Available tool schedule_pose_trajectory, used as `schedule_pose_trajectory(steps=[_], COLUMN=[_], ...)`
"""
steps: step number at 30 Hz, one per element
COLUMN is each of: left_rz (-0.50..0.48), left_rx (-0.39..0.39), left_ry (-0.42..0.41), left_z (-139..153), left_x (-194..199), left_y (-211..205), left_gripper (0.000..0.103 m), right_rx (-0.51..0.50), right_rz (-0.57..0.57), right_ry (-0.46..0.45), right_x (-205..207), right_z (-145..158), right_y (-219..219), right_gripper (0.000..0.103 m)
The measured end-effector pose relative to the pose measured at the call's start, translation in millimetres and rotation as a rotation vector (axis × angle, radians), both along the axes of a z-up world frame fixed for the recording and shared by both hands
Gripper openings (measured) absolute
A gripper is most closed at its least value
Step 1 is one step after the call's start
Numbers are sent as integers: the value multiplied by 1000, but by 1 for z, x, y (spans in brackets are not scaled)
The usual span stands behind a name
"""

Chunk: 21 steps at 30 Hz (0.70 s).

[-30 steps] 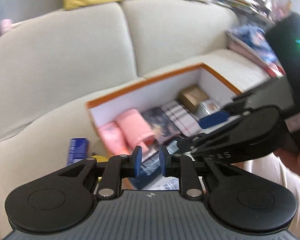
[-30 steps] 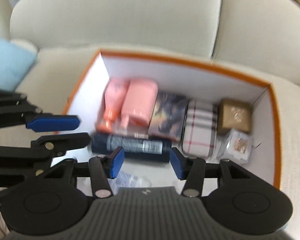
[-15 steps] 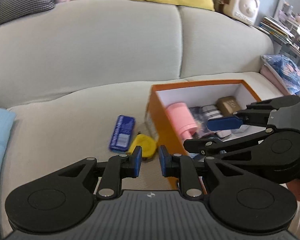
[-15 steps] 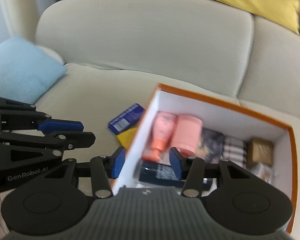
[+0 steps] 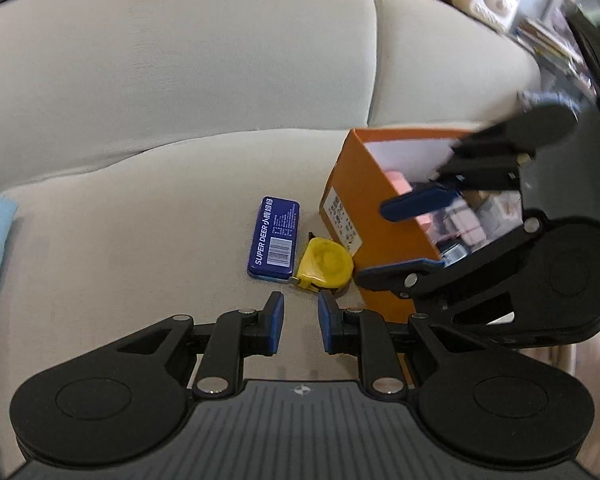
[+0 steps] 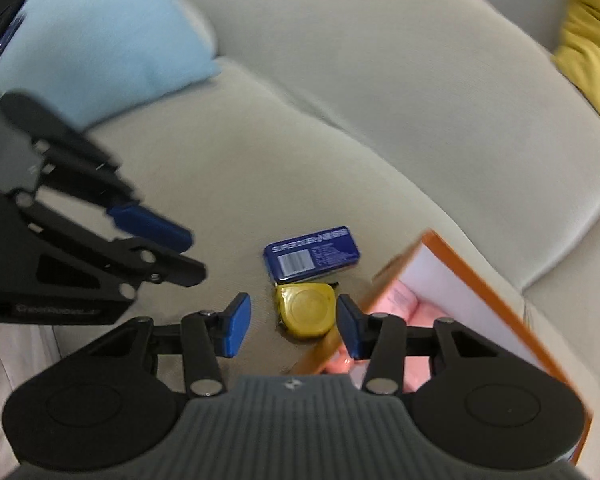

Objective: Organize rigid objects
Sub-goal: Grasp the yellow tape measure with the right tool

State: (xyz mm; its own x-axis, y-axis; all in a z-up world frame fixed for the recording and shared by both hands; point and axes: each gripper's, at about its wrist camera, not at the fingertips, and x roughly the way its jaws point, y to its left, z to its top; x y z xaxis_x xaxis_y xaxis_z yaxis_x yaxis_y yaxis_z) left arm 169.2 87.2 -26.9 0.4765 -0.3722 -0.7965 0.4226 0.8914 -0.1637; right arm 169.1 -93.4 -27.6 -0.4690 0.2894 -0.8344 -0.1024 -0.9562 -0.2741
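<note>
Presently, my inventory of the sofa seat runs as follows.

Item one: blue tin, flat and rectangular, white lettering and a barcode on its face, lying on the cushion just left of the box.

Item two: yellow tape measure, round-bodied, lying on the cushion between the tin and the box; its edge is touching or nearly touching the tin, I cannot tell which.

Item three: orange box, white inside, standing on the seat to the right of both. Pink containers and other small packages lie in it; the rest of the contents are blurred or covered by my right tool.

Item four: my left gripper, angled down at bare cushion just short of the tape measure, blue pads drawn close with a narrow slit between, nothing in it.

Item five: my right gripper, jaws closing, the tape measure framed between its fingertips in the wrist view but not touched by either pad. Its right finger sits over the box's near wall.

Item six: light blue cushion at the far left of the seat; yellow cushion up on the backrest.
</note>
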Motion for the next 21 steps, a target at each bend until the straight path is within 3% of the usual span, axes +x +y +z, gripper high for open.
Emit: schedule_pose_trajectory(steps=[4, 9, 14, 21], left_rz=[-7, -5, 48, 89], left_rx=[2, 12, -14, -29], left_ry=[49, 98, 152, 179], left_z=[-13, -32, -46, -60], left_x=[17, 37, 56, 64], left_y=[2, 4, 11, 26], left_gripper=[25, 28, 28, 29], right_rx=[5, -19, 51, 62], right_rz=[112, 143, 196, 187], right_ry=[-124, -301, -460, -576], right_x=[-28, -66, -94, -111], right_z=[-15, -39, -63, -85], right_y=[3, 17, 21, 25], right_gripper=[48, 50, 62, 62])
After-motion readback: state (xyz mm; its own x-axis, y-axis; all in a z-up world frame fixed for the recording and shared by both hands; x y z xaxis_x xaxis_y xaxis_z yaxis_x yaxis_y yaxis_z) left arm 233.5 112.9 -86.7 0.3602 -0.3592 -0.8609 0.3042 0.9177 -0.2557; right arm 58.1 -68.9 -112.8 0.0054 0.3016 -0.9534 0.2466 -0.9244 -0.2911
